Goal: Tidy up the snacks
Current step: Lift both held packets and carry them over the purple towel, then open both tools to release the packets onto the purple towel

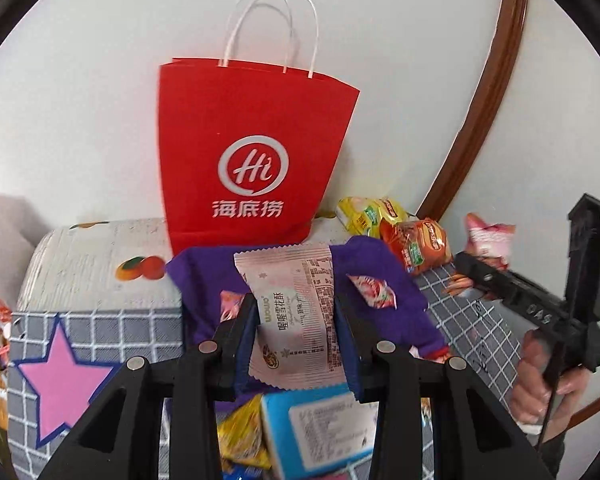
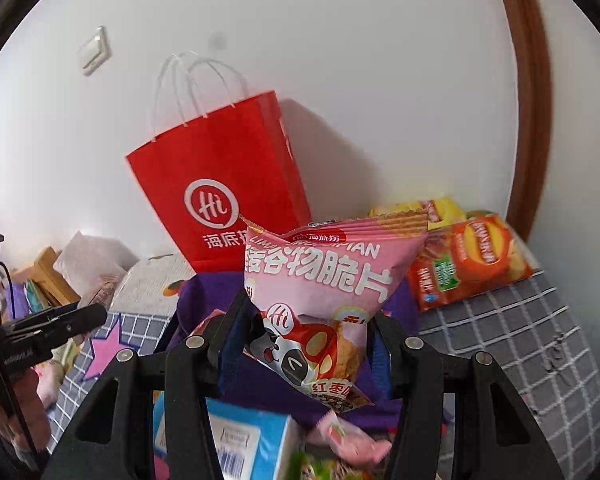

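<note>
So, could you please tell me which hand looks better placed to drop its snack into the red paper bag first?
Probably the left. Its gripper, clamped on the flat pale pink wrapper, faces the red paper bag squarely. The right gripper, holding the puffy pink crisp packet, sees it off to one side.

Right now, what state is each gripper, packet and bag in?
Left gripper: shut on the pale pink snack packet, lifted.
Right gripper: shut on the pink crisp bag, lifted.
Red paper bag: upright against the wall, handles up.
Orange chip bag: lying flat on the checked cover.
Blue box: lying below the grippers.
</note>
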A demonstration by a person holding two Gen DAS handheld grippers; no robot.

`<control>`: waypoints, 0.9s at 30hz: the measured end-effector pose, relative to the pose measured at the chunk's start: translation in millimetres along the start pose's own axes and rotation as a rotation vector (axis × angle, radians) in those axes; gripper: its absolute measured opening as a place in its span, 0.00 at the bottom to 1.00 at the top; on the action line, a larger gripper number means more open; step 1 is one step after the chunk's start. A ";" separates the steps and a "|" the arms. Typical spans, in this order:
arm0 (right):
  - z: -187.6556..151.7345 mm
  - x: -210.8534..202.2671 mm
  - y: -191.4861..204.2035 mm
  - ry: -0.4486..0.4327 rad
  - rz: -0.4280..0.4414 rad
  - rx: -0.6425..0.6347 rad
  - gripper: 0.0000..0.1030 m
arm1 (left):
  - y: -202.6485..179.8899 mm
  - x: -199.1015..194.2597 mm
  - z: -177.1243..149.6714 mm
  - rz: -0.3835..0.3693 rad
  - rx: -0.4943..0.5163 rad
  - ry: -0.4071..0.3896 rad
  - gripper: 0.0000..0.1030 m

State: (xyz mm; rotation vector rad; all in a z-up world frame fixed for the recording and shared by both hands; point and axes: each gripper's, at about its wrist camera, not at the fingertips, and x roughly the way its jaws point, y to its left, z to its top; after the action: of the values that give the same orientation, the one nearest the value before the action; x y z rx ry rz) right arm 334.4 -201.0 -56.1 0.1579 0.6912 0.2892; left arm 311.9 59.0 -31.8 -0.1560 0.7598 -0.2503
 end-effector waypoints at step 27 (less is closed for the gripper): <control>-49.7 96.7 -48.8 0.308 0.067 0.050 0.51 | 20.1 82.0 -12.6 0.013 -0.042 0.160 0.34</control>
State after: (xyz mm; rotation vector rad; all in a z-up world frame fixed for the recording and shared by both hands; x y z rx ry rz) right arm 383.4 -214.5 -163.9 0.1865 1.0001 0.3648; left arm 363.7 54.7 -99.6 -0.1726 0.9248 -0.2363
